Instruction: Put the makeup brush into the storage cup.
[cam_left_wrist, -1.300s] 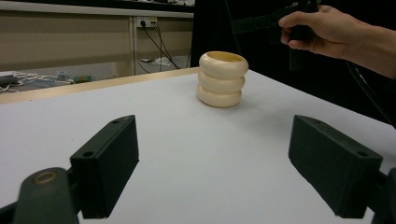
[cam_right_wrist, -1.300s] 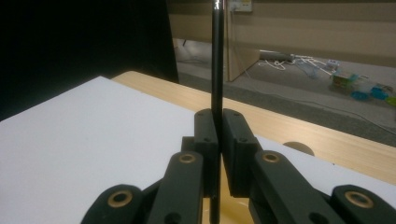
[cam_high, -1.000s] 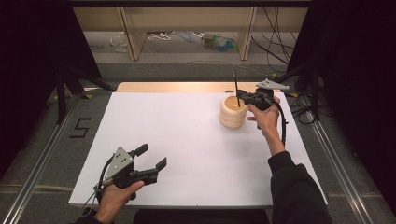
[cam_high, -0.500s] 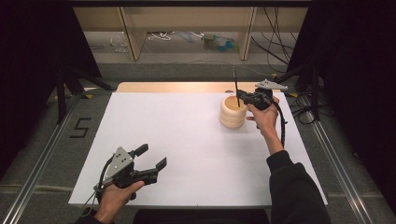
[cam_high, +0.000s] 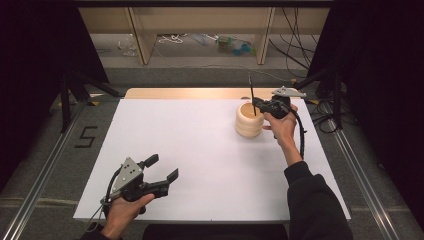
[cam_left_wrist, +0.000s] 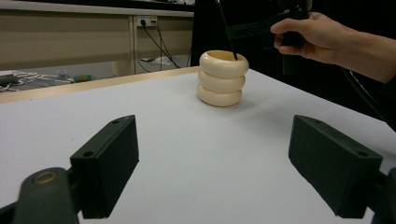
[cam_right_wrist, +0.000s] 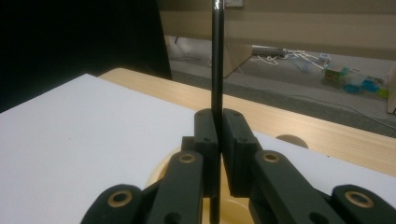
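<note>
Almost nothing has moved over the last second: your right gripper (cam_high: 261, 105) holds as before above the cream, ribbed, ring-stacked wooden holder (cam_high: 249, 120), jaws clamped on the thin black rod (cam_right_wrist: 216, 70). The rod stands upright between those jaws, its lower end dipping inside the holder's mouth just beneath them. That pause suggests the insertion is nearly done, release pending. Your left gripper (cam_high: 161, 172) idles, jaws wide apart over bare white desk (cam_high: 190, 145), empty.
</note>
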